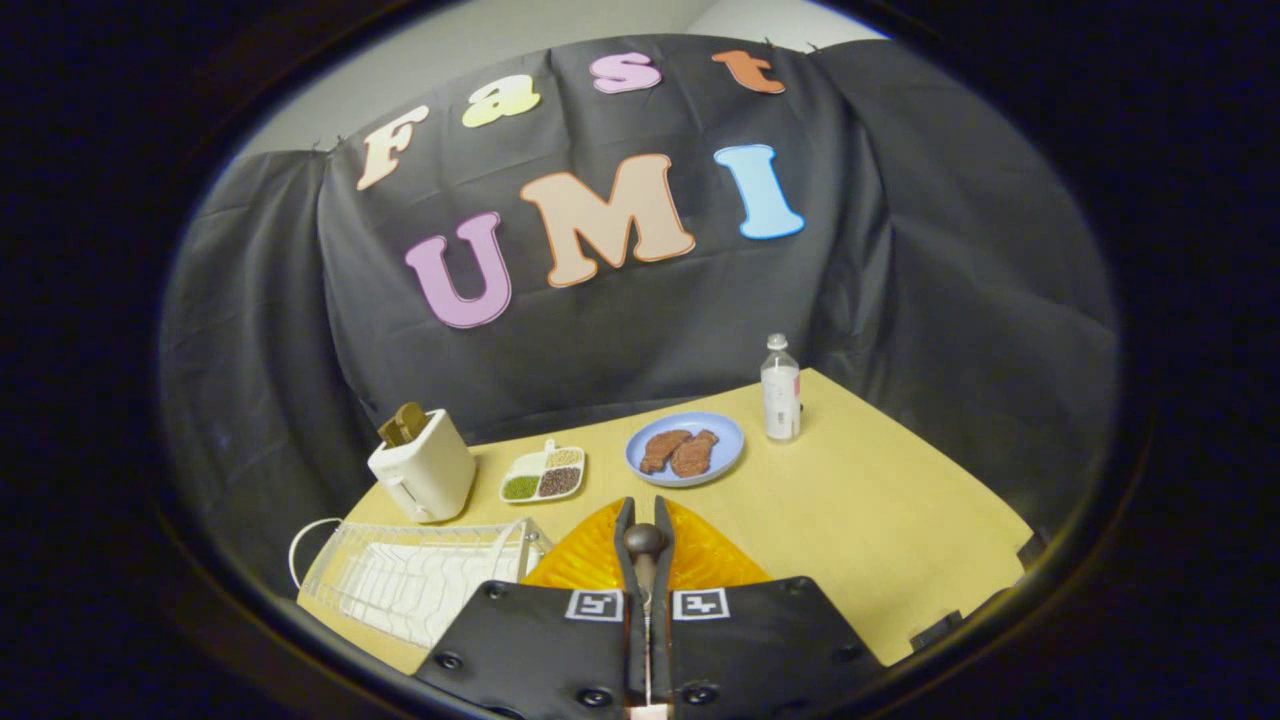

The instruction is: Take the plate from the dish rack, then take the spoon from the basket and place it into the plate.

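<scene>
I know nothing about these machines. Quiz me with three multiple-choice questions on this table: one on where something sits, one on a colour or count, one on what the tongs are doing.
1. Where is the water bottle?
A. Just beside the blue plate, on the side away from the toaster
B. Inside the dish rack
C. On top of the toaster

2. What colour is the plate under the tongs?
A. Green
B. Orange
C. White

3. What are the tongs doing?
A. Open over the bottle
B. Gripping the toaster
C. Shut on the spoon

Answers: 1 A, the bottle stands next to the blue plate near the table's far corner. 2 B, orange shows on both sides of the fingers. 3 C, both fingers press the spoon's neck, its bowl showing between them.
</scene>
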